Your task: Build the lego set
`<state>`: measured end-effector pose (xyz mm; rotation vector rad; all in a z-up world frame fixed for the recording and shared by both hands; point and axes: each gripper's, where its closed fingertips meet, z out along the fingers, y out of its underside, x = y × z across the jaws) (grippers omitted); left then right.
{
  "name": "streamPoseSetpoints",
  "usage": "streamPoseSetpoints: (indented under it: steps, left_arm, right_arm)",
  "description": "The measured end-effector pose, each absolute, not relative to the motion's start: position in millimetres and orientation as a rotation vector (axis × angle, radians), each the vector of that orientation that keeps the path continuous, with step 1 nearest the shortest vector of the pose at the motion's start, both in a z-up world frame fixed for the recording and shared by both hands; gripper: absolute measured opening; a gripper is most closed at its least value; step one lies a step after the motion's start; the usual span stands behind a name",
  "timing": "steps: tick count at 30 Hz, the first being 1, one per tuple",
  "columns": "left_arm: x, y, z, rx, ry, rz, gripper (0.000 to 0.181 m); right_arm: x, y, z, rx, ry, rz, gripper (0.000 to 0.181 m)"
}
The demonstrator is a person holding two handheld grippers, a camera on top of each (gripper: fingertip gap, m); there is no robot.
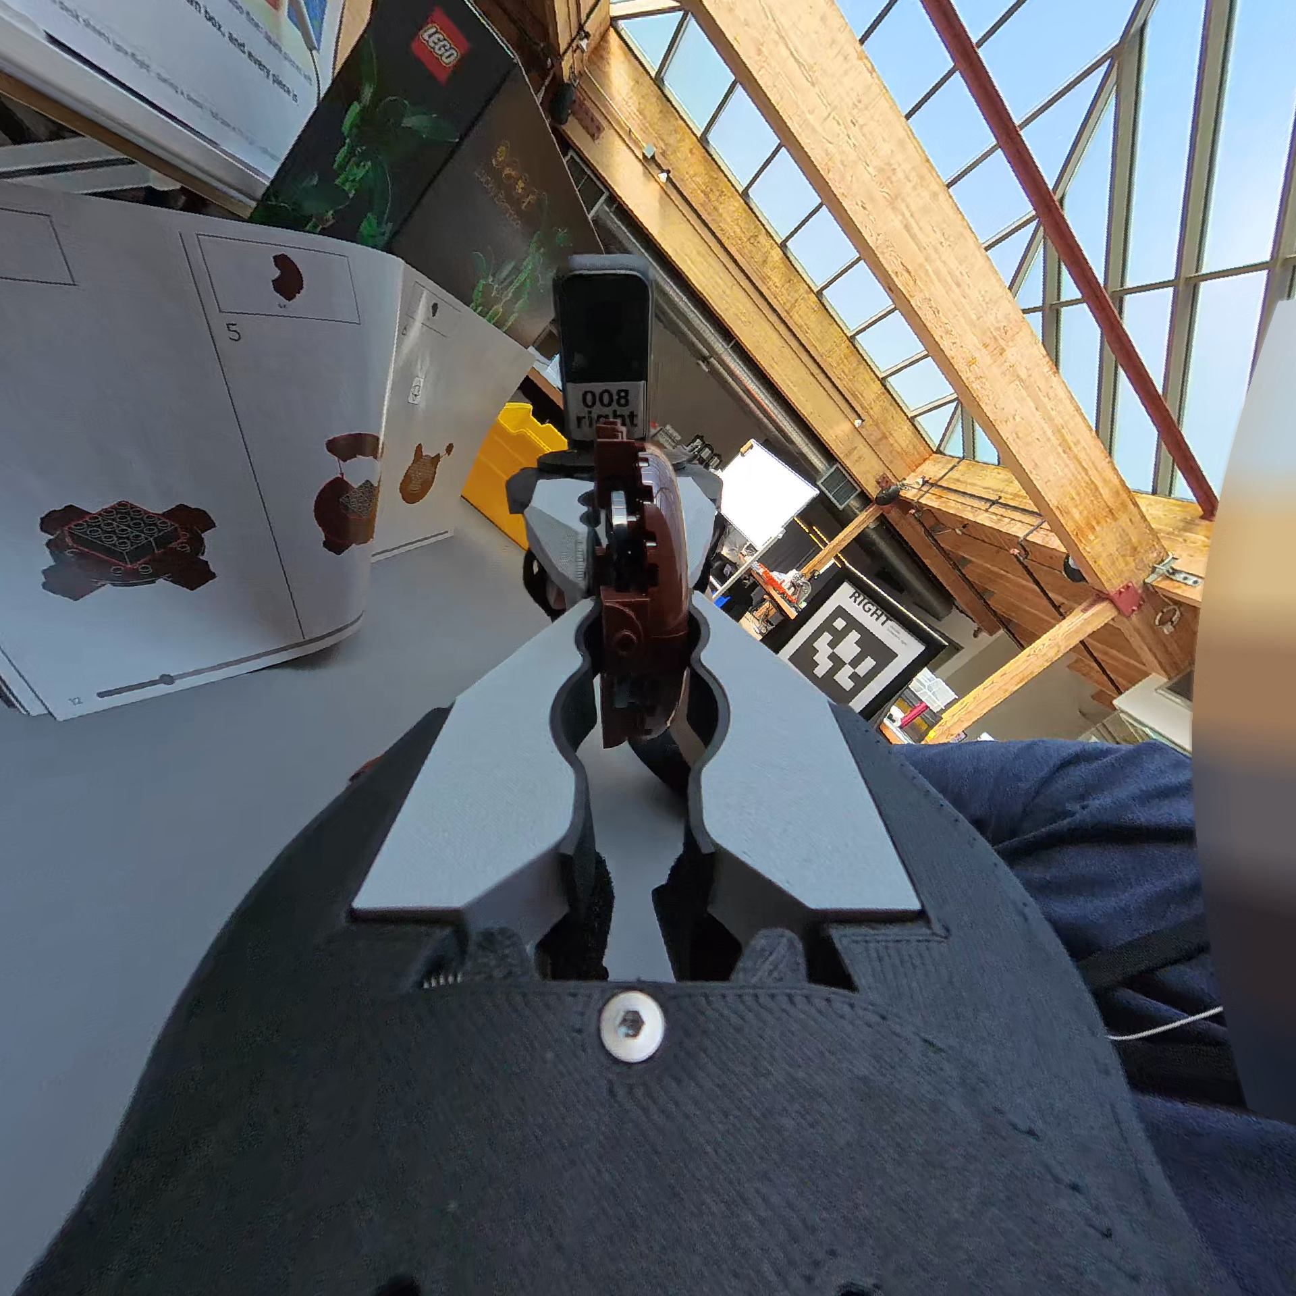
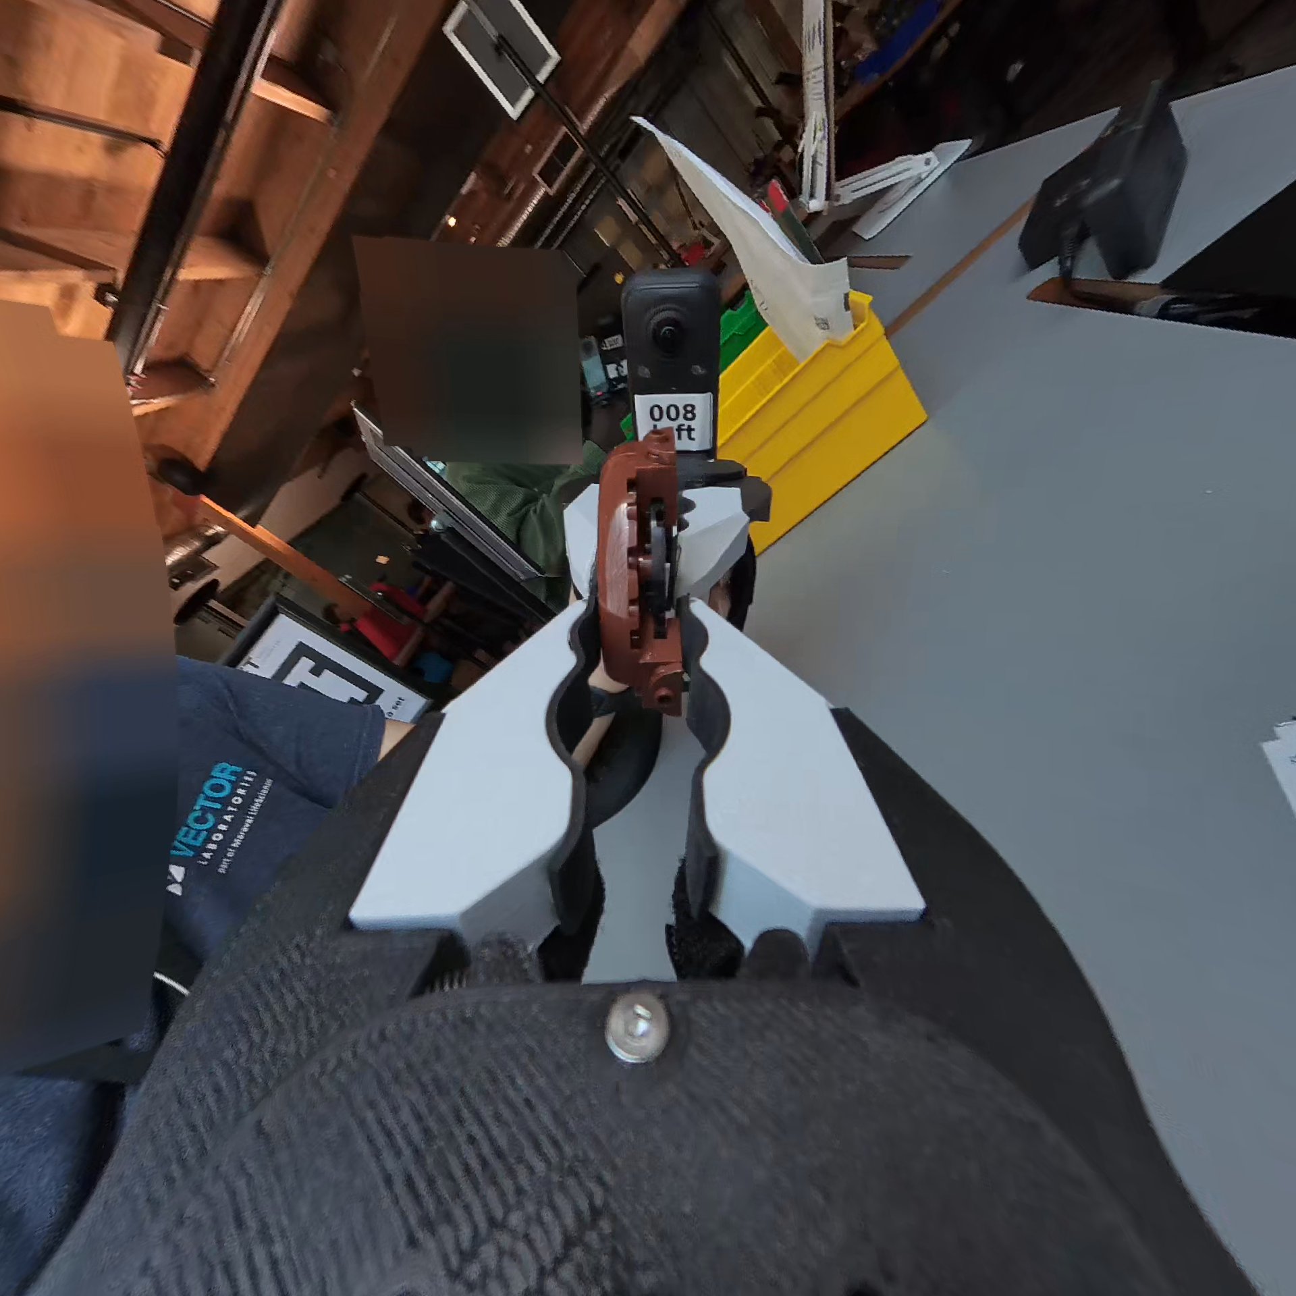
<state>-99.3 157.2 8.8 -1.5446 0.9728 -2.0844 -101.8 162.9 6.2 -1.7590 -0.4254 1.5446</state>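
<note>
Both wrist views look along a pair of grey fingers at the same brown lego assembly (image 1: 635, 582), seen edge-on. Its flat faces are hidden in both views; only a stepped edge of reddish-brown plates with thin black pieces between them can be read. How many layers it has cannot be determined.

The left gripper (image 1: 638, 645) is clamped on the lower end of the assembly. The fingertips meet the brown plates on both sides, and the contact faces themselves are covered by the fingers.

In the right wrist view the right gripper (image 2: 642, 649) is likewise clamped on the near end of the assembly, with a small brown stud piece protruding below the tips. Each view also shows the opposing gripper facing the camera from behind the assembly, partly hidden by it; whether its tips grip at that end is not visible from there.

The assembly is held in the air between the two grippers, above the grey table (image 1: 140, 806).

An open instruction booklet (image 1: 175, 456) stands at left, its upper edge cut off. A dark lego box (image 1: 421, 140) leans behind it. A yellow bin (image 2: 820, 400) sits on the table, holding a white paper bag.
</note>
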Motion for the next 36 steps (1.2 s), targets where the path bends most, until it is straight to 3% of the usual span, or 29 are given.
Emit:
streamPoseSetpoints:
  steps: [4, 8, 12, 16, 19, 30, 33, 36]
  left_arm:
    - [-98.3, 158.8, 10.9, -1.552, 0.935, -2.125, 0.019]
    - [-107.2, 172.8, 11.9, -1.619, 0.802, -2.205, 0.042]
    - [-105.5, 146.9, -14.9, -1.799, 1.012, -2.219, 0.053]
    - [-97.3, 102.9, -41.5, -1.947, 1.296, -2.269, 0.044]
    - [-86.7, 89.8, -44.8, -1.926, 1.356, -2.307, 0.023]
    - [-88.9, 97.4, -46.3, -1.918, 1.345, -2.278, 0.017]
    - [-102.4, 120.8, -39.1, -1.91, 1.217, -2.272, 0.017]
    - [-117.2, 146.7, -36.5, -1.922, 1.082, -2.229, 0.017]
  right_arm:
    - [-99.4, 159.4, 2.5, -1.794, -0.421, 1.602, 0.02]
    - [-93.7, 144.1, -15.1, -1.967, -0.474, 1.674, 0.02]
    - [-89.1, 120.0, -30.5, -2.113, -0.57, 1.771, 0.02]
    - [-85.4, 106.7, -41.6, -2.205, -0.632, 1.787, 0.02]
    - [-85.2, 98.5, -48.6, -2.262, -0.673, 1.79, 0.02]
    - [-84.9, 112.8, -41.3, -2.162, -0.722, 1.683, 0.025]
    - [-69.2, 129.8, -32.4, -1.996, -0.89, 1.253, 0.049]
    - [-43.0, 134.5, -67.6, -2.004, -1.106, 0.701, 0.054]
